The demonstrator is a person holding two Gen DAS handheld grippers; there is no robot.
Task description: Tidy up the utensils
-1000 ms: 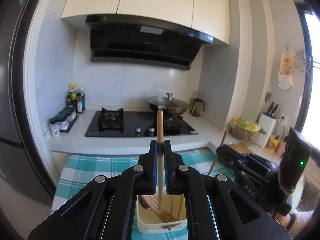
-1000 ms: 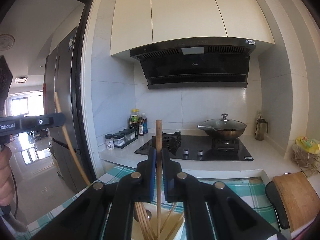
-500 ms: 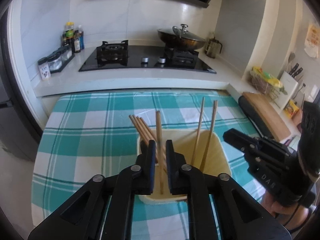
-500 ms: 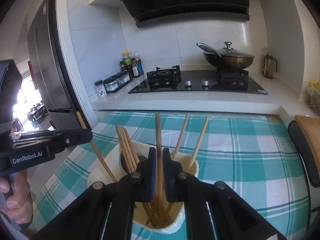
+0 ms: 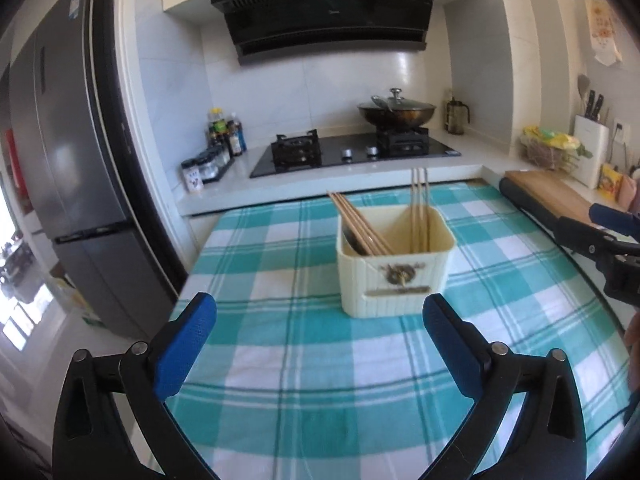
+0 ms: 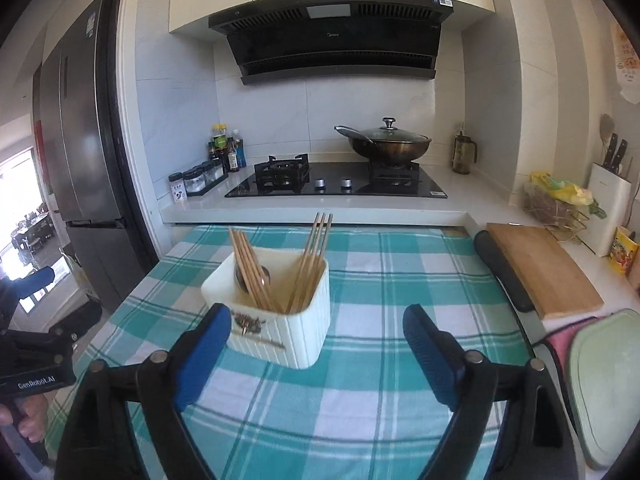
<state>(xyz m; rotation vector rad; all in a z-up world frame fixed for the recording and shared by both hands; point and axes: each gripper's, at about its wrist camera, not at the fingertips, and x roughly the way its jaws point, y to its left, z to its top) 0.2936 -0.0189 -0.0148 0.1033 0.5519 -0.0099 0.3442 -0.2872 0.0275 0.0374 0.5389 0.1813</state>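
Note:
A cream utensil holder stands on the teal checked tablecloth. In it, wooden chopsticks lean left and a few more stand at its right side. My left gripper hangs in front of the holder, its jaws opening wide with nothing between them. In the right wrist view the same holder carries both chopstick bundles and a metal spoon. My right gripper is just short of the holder, its jaws also opening and empty.
Behind the table runs a counter with a gas hob, a lidded wok and spice jars. A fridge stands at the left. A wooden cutting board and a green board lie at the right.
Both grippers were shut on single chopsticks above the holder. They have let go, opened wide and drawn back and down, and those chopsticks now rest in the holder.

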